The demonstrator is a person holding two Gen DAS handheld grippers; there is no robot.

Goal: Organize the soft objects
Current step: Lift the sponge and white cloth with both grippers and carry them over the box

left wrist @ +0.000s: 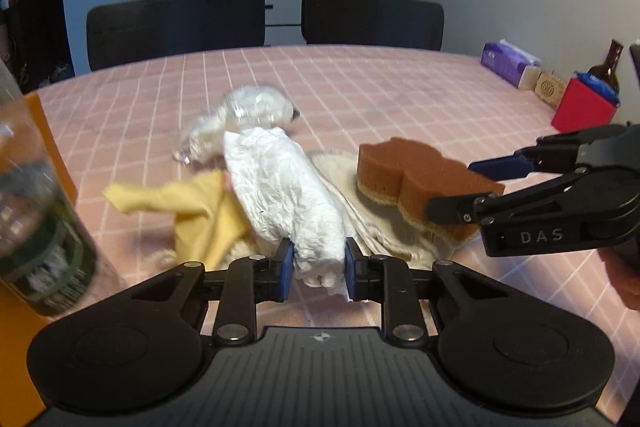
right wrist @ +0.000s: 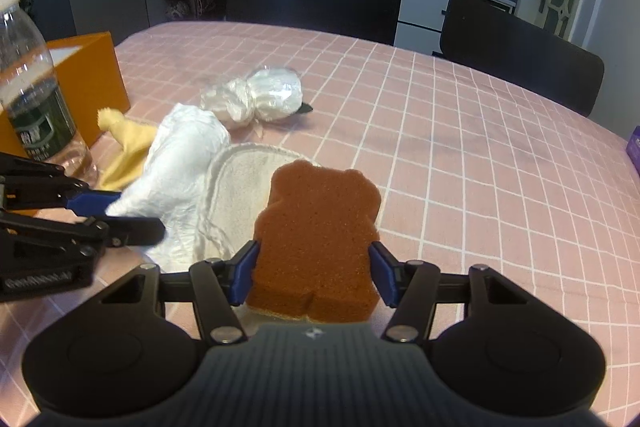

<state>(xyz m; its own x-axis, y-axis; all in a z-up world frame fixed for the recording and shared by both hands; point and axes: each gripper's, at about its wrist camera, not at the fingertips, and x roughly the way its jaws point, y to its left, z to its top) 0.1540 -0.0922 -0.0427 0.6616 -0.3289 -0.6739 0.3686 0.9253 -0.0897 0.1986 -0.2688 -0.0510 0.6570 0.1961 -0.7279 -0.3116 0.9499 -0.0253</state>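
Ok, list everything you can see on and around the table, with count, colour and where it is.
sponge: one, brown, bear-shaped, between right gripper's pads
crumpled paper towel: one, white, between left gripper's pads
cloth: one, yellow, left of the towel
pad: one, cream, under the sponge
plastic-wrapped bundle: one, whitish, mid-table
water bottle: one, clear, green label, left
box: one, orange, left edge
tissue pack: one, purple, right edge
red box: one, right edge
brown bottle: one, behind the red box
chairs: two, black, far side
tablecloth: pink, white grid
left gripper: black, blue pads
right gripper: black, blue pads
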